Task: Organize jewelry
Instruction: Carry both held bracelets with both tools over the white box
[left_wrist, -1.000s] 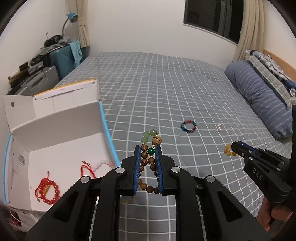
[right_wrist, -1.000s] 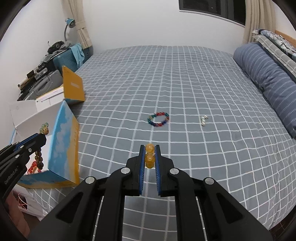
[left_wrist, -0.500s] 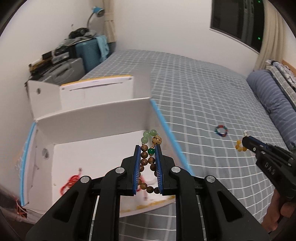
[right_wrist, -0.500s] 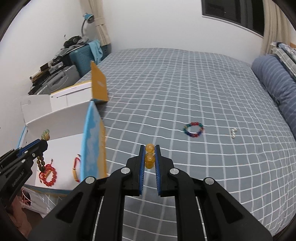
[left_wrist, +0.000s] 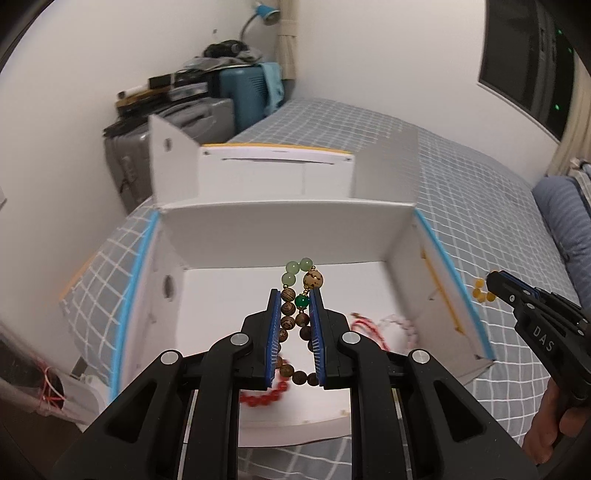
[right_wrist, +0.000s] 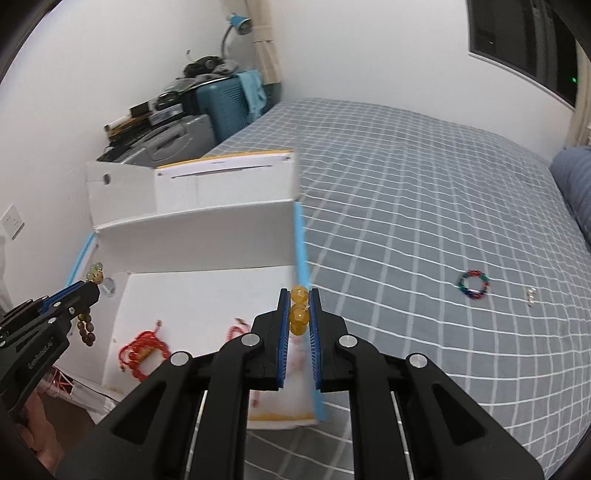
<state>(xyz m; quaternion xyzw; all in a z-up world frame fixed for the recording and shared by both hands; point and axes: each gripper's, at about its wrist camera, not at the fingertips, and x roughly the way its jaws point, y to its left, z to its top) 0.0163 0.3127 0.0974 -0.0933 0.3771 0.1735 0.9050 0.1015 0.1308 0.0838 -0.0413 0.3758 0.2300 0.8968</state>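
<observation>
My left gripper (left_wrist: 295, 295) is shut on a brown wooden bead bracelet (left_wrist: 289, 317) with green beads, held above the open white box (left_wrist: 288, 236). In the right wrist view the left gripper (right_wrist: 88, 286) hangs over the box's left wall. My right gripper (right_wrist: 299, 295) is shut on a yellow bead bracelet (right_wrist: 298, 314) over the box's blue right edge (right_wrist: 301, 251); it also shows in the left wrist view (left_wrist: 493, 282). Red bracelets (right_wrist: 142, 350) and a pale pink one (left_wrist: 400, 325) lie in the box.
A multicoloured bead bracelet (right_wrist: 474, 284) and a small silver piece (right_wrist: 531, 296) lie on the grey checked bedspread (right_wrist: 406, 192). Suitcases and clutter (right_wrist: 177, 122) stand at the wall behind the box. A blue pillow (right_wrist: 576, 184) is at the far right.
Both grippers have swung left toward the box with their bracelets held. The left one is now over the box's inside; the right one has reached its blue right edge.
</observation>
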